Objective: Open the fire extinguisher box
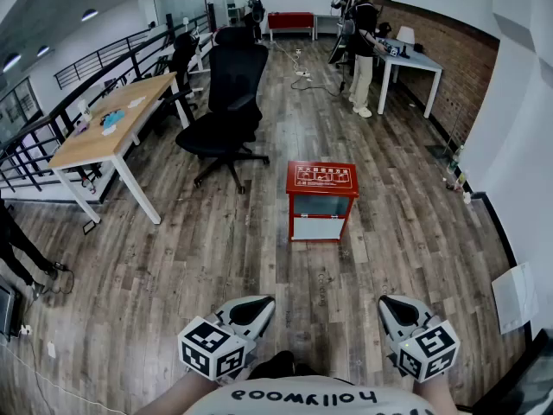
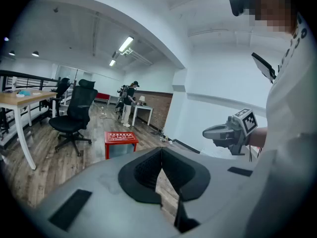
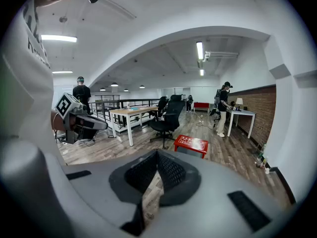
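Note:
The fire extinguisher box [image 1: 321, 199] is a small red cabinet with a pale glass front. It stands closed on the wooden floor a few steps ahead of me. It also shows in the left gripper view as the red box [image 2: 120, 140] and in the right gripper view as the red box [image 3: 191, 144]. My left gripper [image 1: 257, 306] and right gripper [image 1: 394, 306] hang close to my body, well short of the box. Both are shut with nothing between the jaws. The left gripper [image 2: 161, 150] has its pads meeting at the tip, and so does the right gripper [image 3: 157, 153].
A black office chair [image 1: 229, 102] stands just behind and left of the box. A wooden desk [image 1: 112, 128] and a railing [image 1: 34, 141] line the left side. A person [image 1: 363, 46] stands by a white table [image 1: 415, 63] at the back right. Papers [image 1: 517, 294] lie by the right wall.

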